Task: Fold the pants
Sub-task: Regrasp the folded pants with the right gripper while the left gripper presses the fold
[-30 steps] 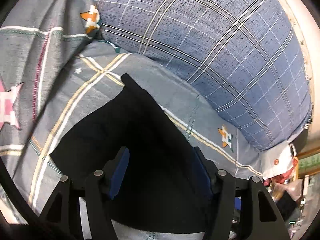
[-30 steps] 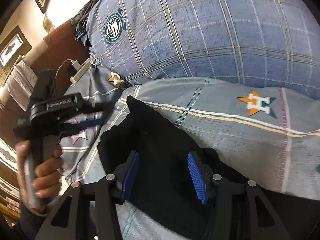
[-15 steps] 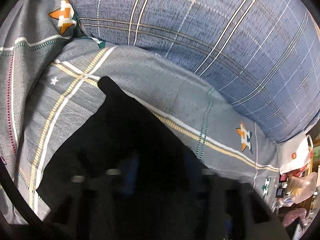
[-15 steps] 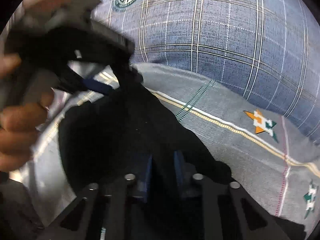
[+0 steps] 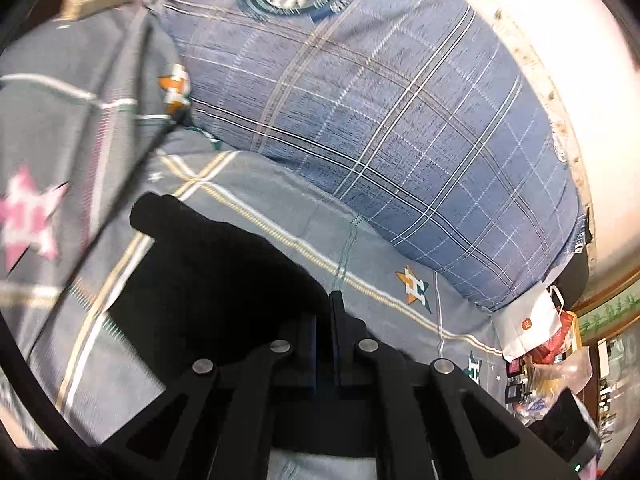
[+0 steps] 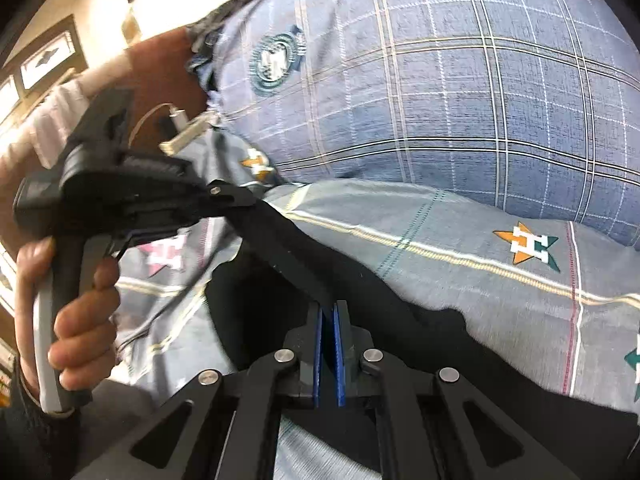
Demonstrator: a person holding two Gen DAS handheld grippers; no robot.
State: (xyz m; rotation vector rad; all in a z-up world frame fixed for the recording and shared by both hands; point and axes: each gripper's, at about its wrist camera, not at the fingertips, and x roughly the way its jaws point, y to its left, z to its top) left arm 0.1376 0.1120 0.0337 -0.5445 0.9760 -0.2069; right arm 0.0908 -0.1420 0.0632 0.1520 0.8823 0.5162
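Observation:
Black pants (image 5: pixel 208 280) lie on a grey patterned bedsheet (image 5: pixel 380 280). In the left wrist view my left gripper (image 5: pixel 326 312) is shut, its blue pads pinching the pants' edge. In the right wrist view my right gripper (image 6: pixel 330 316) is also shut on a raised edge of the pants (image 6: pixel 288 256), and this fabric stretches taut up to the left gripper (image 6: pixel 224 196), held in a hand at left. More of the pants (image 6: pixel 500 364) trails off to the right across the sheet.
A large blue plaid pillow (image 5: pixel 380 100) fills the space behind the pants, also in the right wrist view (image 6: pixel 460 100). A white bag and clutter (image 5: pixel 532 332) sit off the bed's right edge. A charger and cable (image 6: pixel 180 132) lie near the headboard.
Both grippers were open over the pants a second ago; they have closed on the fabric. The pinched edge is now lifted and pulled taut between them.

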